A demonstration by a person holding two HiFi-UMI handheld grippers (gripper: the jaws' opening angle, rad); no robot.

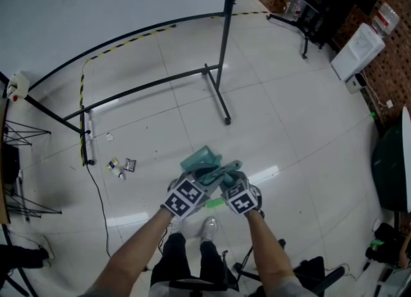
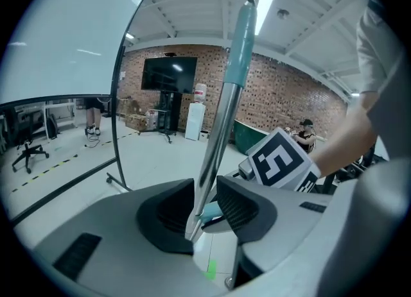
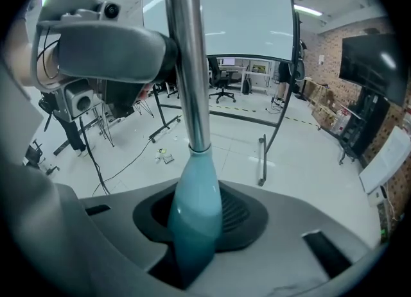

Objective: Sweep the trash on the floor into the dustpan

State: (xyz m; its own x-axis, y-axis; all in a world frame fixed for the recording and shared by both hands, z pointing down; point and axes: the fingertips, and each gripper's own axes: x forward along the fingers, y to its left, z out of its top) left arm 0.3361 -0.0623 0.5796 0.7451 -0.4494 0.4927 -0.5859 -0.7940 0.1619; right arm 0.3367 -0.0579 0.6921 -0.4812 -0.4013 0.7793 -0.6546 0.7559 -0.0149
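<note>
A teal dustpan on a long handle hangs just ahead of my two grippers, which are close together above the person's shoes. My right gripper is shut on the teal grip of a metal pole that runs away from it. My left gripper stands open with a metal pole between its jaws; the pole lies against one pad and has a teal grip at its upper end. Small pieces of trash lie on the tiled floor to the left, also visible as trash in the right gripper view.
A black metal frame stands on the floor ahead, with a black cable running from its left foot. Yellow-black tape marks the floor beyond. A white appliance and a dark green bin are at the right.
</note>
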